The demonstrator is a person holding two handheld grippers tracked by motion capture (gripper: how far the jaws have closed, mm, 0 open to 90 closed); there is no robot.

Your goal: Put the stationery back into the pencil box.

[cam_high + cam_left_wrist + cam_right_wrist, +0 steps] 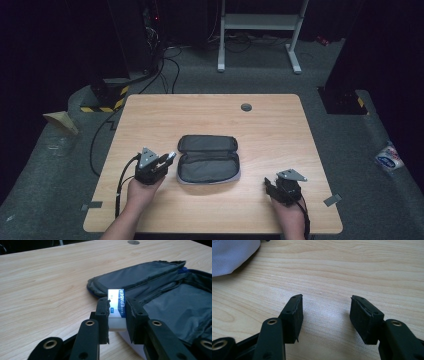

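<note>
A dark pencil case lies unzipped and spread flat at the middle of the wooden table. My left gripper is at the case's left edge, shut on a white eraser with a blue and white sleeve. In the left gripper view the eraser stands between the pads, just before the case and its open lid. My right gripper rests near the table's front right, jaws open over bare wood with nothing between them. A grey corner of the case lies at the upper left of the right gripper view.
A round grey cable cap sits in the table near its far edge. On the floor beyond are cables, a white frame's legs and a striped block. A packet lies on the floor at right.
</note>
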